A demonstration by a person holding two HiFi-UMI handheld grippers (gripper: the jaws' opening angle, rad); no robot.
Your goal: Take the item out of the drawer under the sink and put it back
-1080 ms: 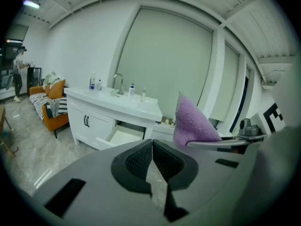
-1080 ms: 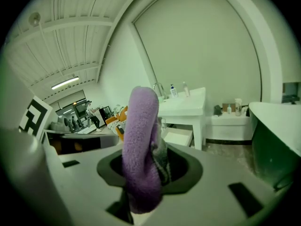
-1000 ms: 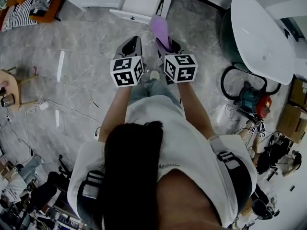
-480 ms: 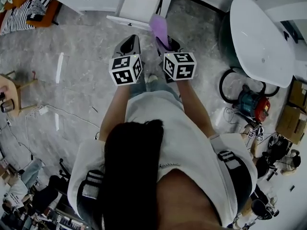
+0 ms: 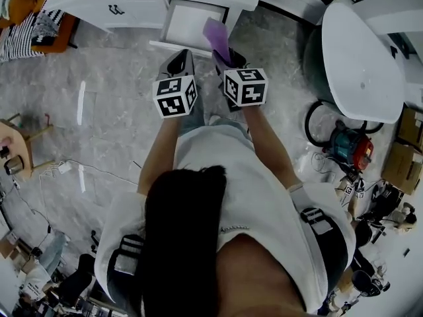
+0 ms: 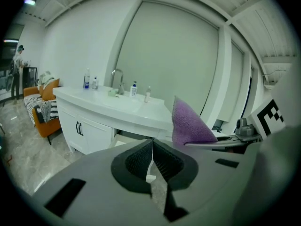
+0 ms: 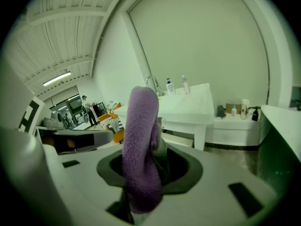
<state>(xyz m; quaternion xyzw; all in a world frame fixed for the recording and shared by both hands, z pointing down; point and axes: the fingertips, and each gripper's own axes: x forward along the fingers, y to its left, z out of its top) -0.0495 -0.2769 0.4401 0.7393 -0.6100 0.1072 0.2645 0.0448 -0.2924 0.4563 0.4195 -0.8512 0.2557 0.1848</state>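
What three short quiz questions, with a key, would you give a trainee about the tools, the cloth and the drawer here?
1. True or false: the left tool is shut, with nothing in it.
2. What does the right tool grip? A. a purple cloth B. a bottle C. nothing
3. Fill in: the drawer in front of the person stands ___.
Key: 1 true; 2 A; 3 open.
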